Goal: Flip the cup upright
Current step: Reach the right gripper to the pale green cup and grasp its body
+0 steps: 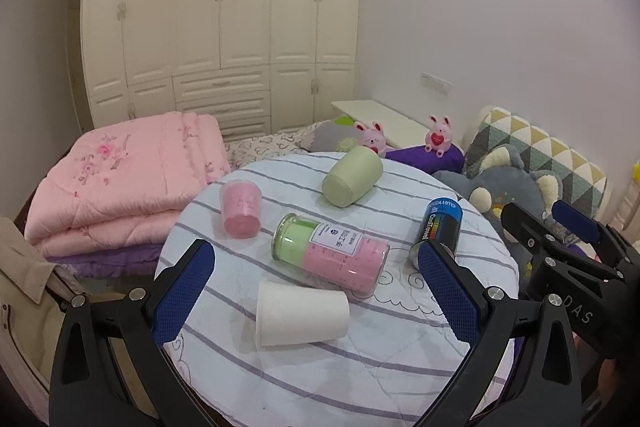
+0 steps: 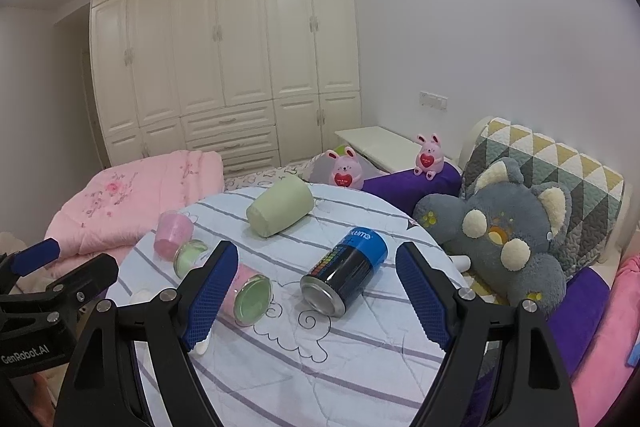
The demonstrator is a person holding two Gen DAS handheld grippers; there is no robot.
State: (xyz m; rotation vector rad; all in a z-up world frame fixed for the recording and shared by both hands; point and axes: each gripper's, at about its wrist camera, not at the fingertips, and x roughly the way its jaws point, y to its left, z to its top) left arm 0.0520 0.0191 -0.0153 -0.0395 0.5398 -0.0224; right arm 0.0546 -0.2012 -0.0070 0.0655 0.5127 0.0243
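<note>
Hovering wide open and empty, the left claw (image 1: 316, 291) frames the white cup (image 1: 302, 313) lying sideways near the desk's (image 1: 400, 367) front edge; next: close on its wall, while the right claw (image 2: 318, 293) also gapes empty.

Ahead of my tools: cream wardrobe (image 2: 224, 43) filling the far wall; white wall (image 2: 480, 27) at right; bed (image 1: 264, 147) below.

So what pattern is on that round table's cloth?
Pale blue-white quilted tablecloth with thin grey-purple stripes and dark curly doodle outlines; the right wrist view shows it best.
</note>
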